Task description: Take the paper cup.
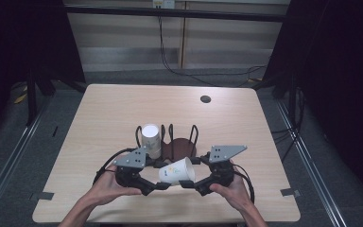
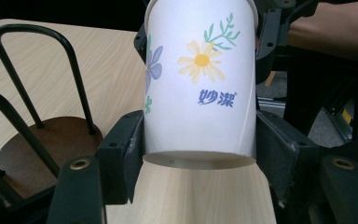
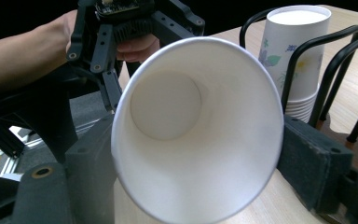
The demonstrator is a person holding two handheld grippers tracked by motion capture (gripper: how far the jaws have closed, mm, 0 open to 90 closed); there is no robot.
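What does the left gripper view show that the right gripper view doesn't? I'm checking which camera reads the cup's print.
Left gripper view alone: the held cup's printed outside, with flowers and blue characters, and its base rim toward the camera. Right gripper view alone: the cup's white inside and open mouth, plus the stack of cups in the rack. Both share the same cup between black jaws, the wire rack and the table.

A dark round grommet (image 1: 205, 99) sits near the wooden table's (image 1: 108, 109) far edge
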